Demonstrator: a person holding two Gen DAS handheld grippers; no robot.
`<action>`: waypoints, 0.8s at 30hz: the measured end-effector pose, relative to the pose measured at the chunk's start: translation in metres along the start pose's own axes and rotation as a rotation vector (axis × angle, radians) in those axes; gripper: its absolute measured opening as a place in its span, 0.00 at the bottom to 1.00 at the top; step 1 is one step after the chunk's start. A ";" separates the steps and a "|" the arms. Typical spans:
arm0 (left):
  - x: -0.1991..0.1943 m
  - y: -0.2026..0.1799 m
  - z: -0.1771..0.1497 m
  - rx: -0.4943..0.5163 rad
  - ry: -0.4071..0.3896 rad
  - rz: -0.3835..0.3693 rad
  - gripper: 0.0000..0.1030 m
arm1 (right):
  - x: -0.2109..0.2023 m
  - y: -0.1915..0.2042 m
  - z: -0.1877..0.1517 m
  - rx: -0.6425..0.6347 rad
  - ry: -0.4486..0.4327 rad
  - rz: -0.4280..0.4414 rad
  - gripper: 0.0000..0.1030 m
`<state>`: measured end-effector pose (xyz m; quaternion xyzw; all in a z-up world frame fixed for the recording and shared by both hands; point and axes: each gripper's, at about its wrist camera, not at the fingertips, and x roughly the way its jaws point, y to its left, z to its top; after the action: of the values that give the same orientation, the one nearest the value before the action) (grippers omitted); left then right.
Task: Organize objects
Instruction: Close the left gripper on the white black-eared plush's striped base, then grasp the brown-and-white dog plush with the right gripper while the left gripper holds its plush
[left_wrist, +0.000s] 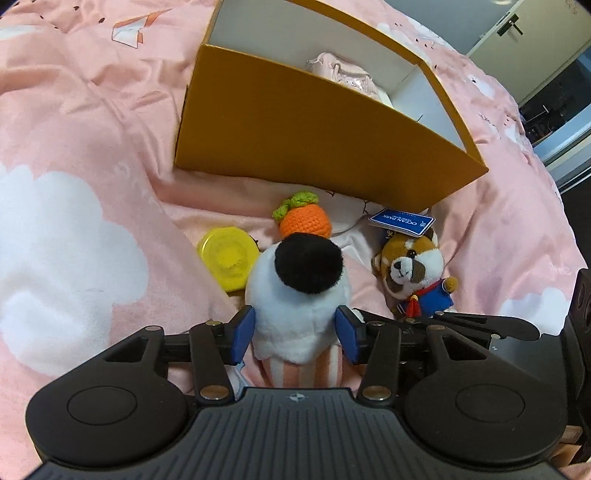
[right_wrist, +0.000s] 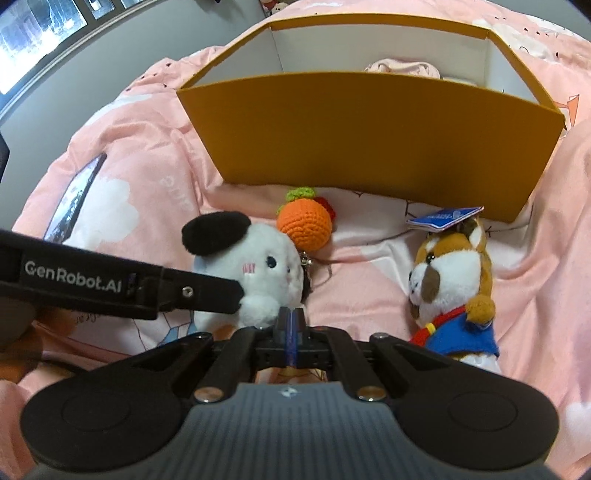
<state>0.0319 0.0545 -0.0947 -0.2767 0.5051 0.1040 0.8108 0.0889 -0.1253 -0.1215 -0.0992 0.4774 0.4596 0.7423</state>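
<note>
bedding (left_wrist: 74, 122) in pink with white clouds carries everything here. farthest left in the left wrist view lies a yellow round lid (left_wrist: 228, 258), flat on the blanket. just right of it stands the white plush (left_wrist: 295, 295) with a black ear and a pink striped base, and the left tool (left_wrist: 295, 330) is clamped on it, one blue pad (left_wrist: 243, 332) pressed into each flank. behind the plush, touching its black ear in this view, sits a crocheted orange carrot (left_wrist: 304, 219) with a green top. right of that, a brown and white dog plush (left_wrist: 415, 275) in a blue outfit lies on its back, a blue paper tag (left_wrist: 402, 220) at its head. behind them all sits the orange box (left_wrist: 314, 147), open on top, white inside, with a pale pink item (left_wrist: 341, 72) in it.

in the right wrist view the same white plush (right_wrist: 255, 269) is at the left, the left tool's black finger across its front. the carrot (right_wrist: 304, 223) is next to it, a bit of red behind. the right tool (right_wrist: 291, 325) sits low and centre, its blue pads pressed together on nothing. the dog plush (right_wrist: 450, 280) lies at the right, near the box (right_wrist: 369, 140).
</note>
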 end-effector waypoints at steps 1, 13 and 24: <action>0.000 -0.001 0.000 0.006 0.001 0.006 0.55 | 0.001 0.000 0.000 0.000 0.005 -0.001 0.02; 0.007 0.004 0.011 -0.003 0.088 -0.011 0.60 | 0.003 0.004 0.000 -0.016 0.014 0.005 0.02; 0.020 -0.002 0.004 -0.012 0.079 0.053 0.71 | 0.006 0.002 0.000 0.006 0.030 0.041 0.01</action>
<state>0.0452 0.0524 -0.1101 -0.2722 0.5433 0.1173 0.7855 0.0877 -0.1207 -0.1257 -0.0941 0.4919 0.4717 0.7257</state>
